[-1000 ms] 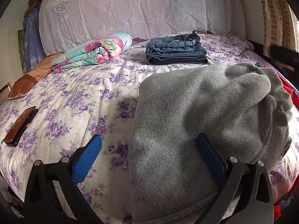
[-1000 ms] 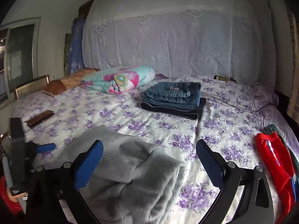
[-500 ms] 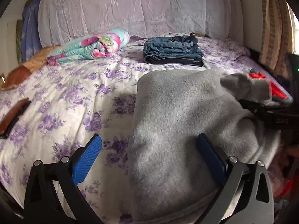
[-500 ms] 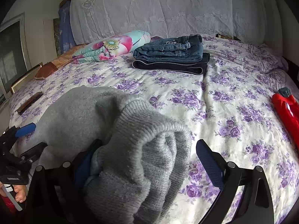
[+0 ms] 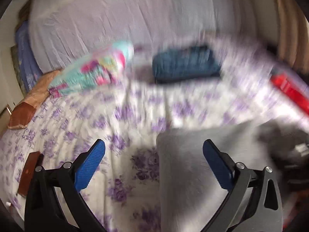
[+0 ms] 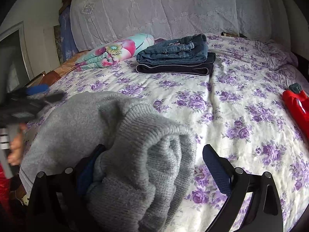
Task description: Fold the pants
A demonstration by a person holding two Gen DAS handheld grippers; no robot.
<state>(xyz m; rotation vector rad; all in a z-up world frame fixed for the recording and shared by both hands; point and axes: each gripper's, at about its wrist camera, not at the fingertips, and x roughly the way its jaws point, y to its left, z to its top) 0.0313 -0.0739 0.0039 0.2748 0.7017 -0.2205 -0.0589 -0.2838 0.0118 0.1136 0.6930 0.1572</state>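
Lying on the near part of a bed with a purple-flowered cover, the grey pants are bunched into a thick fold, their ribbed cuff end heaped up at the front. The right gripper has its 2 blue-padded fingers spread wide apart; the ribbed bundle sits in the gap and hides most of the left finger, while the right finger stands clear of the cloth over the flowered cover, so nothing is pinched. In the left wrist view, which is heavily blurred, the left gripper is also spread wide, its left finger over the bare cover and its right finger above the flat grey cloth, whose edge runs between the 2; whether that finger touches the fabric cannot be told. From the right wrist view the left gripper shows as a dark blurred shape at the left edge, with a person's hand below it. Farther back, near the pale draped headboard, a stack of folded jeans rests beside a folded floral blanket. A red garment lies at the right edge, well apart from the grey pants, and a brown case sits on the cover at the far left.
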